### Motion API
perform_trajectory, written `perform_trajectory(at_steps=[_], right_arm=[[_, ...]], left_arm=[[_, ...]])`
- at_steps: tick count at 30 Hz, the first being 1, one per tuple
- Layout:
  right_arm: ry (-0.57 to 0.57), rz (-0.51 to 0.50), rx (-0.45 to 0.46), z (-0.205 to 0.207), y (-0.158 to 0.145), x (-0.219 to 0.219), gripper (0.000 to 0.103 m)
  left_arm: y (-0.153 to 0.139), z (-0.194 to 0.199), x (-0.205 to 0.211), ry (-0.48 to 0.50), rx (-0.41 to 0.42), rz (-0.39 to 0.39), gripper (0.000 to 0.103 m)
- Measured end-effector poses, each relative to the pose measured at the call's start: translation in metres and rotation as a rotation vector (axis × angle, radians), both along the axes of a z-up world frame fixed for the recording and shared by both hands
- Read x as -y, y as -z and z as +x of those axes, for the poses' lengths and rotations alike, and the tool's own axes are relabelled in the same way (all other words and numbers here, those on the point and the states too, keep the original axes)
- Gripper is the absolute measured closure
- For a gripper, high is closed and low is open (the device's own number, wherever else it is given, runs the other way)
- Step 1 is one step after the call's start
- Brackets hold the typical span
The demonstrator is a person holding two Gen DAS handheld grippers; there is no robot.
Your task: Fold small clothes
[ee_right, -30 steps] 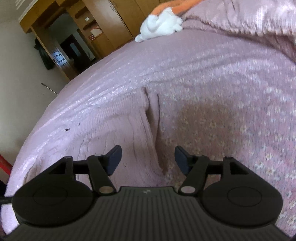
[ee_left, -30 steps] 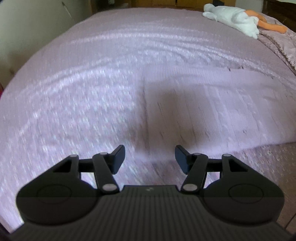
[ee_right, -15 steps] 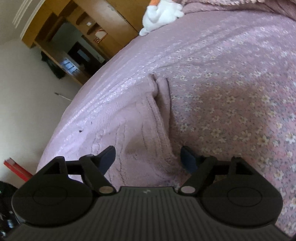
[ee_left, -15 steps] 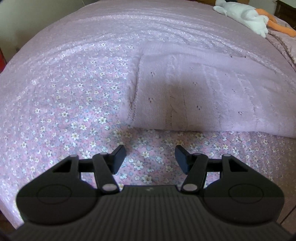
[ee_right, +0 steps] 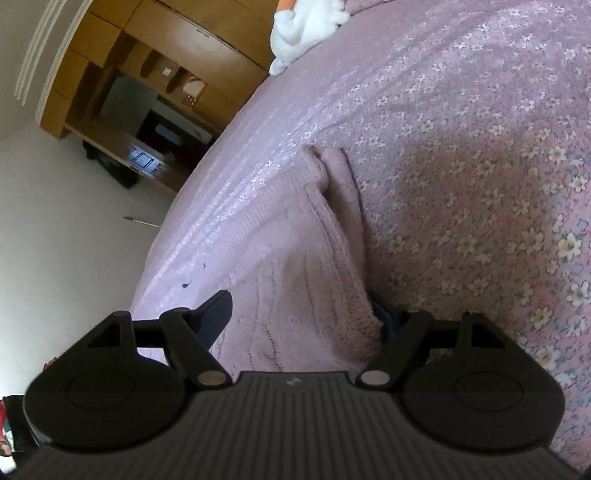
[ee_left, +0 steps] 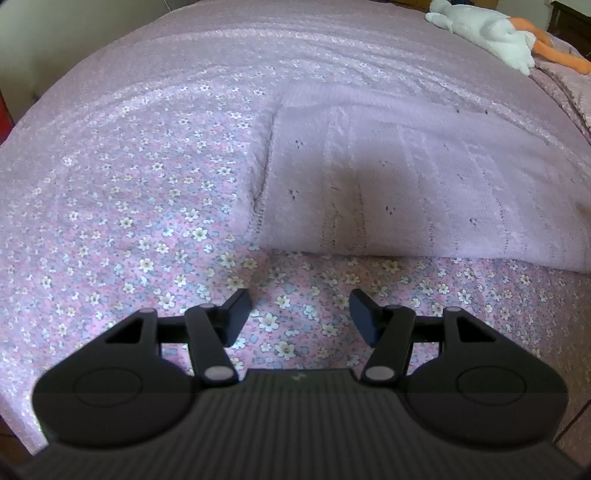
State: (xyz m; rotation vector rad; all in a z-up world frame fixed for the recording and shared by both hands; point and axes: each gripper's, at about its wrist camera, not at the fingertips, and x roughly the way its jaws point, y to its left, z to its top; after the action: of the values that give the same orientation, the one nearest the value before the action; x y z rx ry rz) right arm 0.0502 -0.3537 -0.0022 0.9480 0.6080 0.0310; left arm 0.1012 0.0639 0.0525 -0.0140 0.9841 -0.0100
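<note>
A pale pink knitted garment (ee_left: 406, 177) lies flat and folded on the flowered bedspread (ee_left: 129, 206), its near edge a short way beyond my left gripper (ee_left: 299, 314). That gripper is open over bare bedspread with nothing between its fingers. In the right wrist view the same pink knit (ee_right: 295, 280) fills the gap of my right gripper (ee_right: 303, 314), which is open. Its jaws straddle the garment's corner, the right fingertip (ee_right: 384, 317) tucked under the knit edge and the left fingertip (ee_right: 218, 314) above it.
A white and orange plush toy (ee_left: 491, 33) lies at the far end of the bed, also seen as the plush toy (ee_right: 306, 26). Wooden cupboards and a desk (ee_right: 147, 110) stand beyond the bed's left edge. A rumpled pink blanket (ee_left: 569, 88) lies at far right.
My left gripper has drawn back from over the knit to the flowered bedspread in front of it. My right gripper has tilted and come down onto the garment's corner, sliding a finger under its edge.
</note>
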Motion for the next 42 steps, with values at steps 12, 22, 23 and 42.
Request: perform_trajectory(at_steps=[12, 22, 23, 42], right_arm=[[-0.007, 0.0, 0.081, -0.004, -0.009, 0.003, 0.053], [0.011, -0.027, 0.015, 0.003, 0.011, -0.005, 0.048], [0.013, -0.019, 0.014, 0.002, 0.012, -0.004, 0.048], [-0.003, 0.021, 0.042, 0.004, 0.015, 0.0, 0.042]], left_arm=[[0.0, -0.005, -0.004, -0.011, 0.001, -0.011, 0.042], [-0.002, -0.005, -0.003, -0.016, 0.001, -0.002, 0.042], [-0.002, -0.005, -0.003, -0.019, 0.001, -0.001, 0.042], [-0.003, -0.01, 0.0, -0.024, 0.004, -0.003, 0.042]])
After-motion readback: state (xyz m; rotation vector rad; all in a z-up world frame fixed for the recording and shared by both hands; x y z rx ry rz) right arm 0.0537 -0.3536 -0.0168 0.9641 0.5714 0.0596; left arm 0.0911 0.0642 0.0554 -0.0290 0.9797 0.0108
